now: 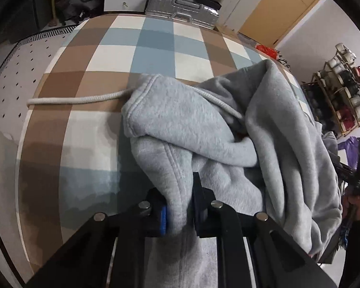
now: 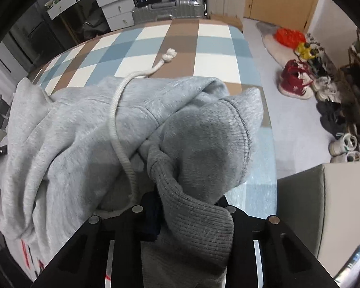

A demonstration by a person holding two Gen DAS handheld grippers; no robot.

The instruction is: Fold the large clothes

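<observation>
Grey hoodie (image 1: 228, 129) bunched, axis unclear, both left gripper (image 1: 180, 206), right gripper (image 2: 184, 213) pinching it

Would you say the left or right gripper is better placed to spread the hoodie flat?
Probably right: the right gripper pinches the ribbed cuff, an outer end, whereas the left gripper holds bunched hoodie fabric.

Our left claw (image 1: 180, 204) is matte black, angular arms with round silver pins, and a blue pad on one finger (image 1: 164, 218). Our right claw (image 2: 187, 213) has the same black frame and silver pins. Bare skin on our right hand (image 1: 355, 207), dark sleeve below it.
</observation>
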